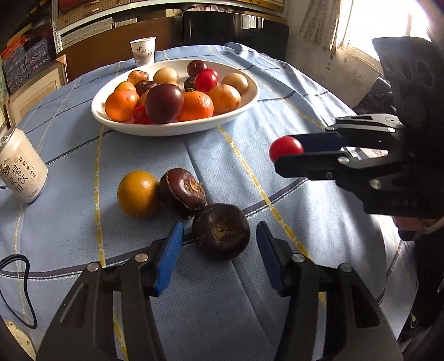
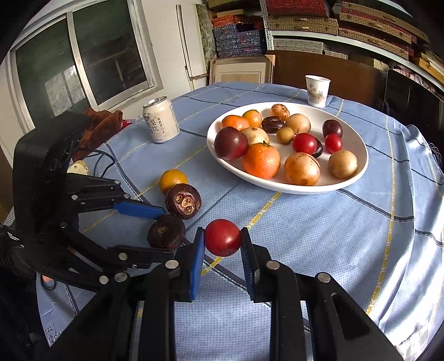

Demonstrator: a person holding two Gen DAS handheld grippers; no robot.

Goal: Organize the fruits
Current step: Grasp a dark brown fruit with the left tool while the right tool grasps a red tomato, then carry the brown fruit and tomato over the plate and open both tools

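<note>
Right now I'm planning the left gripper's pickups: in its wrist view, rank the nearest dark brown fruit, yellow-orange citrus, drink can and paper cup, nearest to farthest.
1. Dark brown fruit, between the left gripper fingers.
2. Yellow-orange citrus, ahead-left.
3. White drink can, far left.
4. White paper cup, behind the bowl.

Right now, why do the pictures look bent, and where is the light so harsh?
Both views are fisheye, so the round table bulges and the corners go black. In the left wrist view the window is blown out white; in the right wrist view the red tomato shows small glare spots.
</note>
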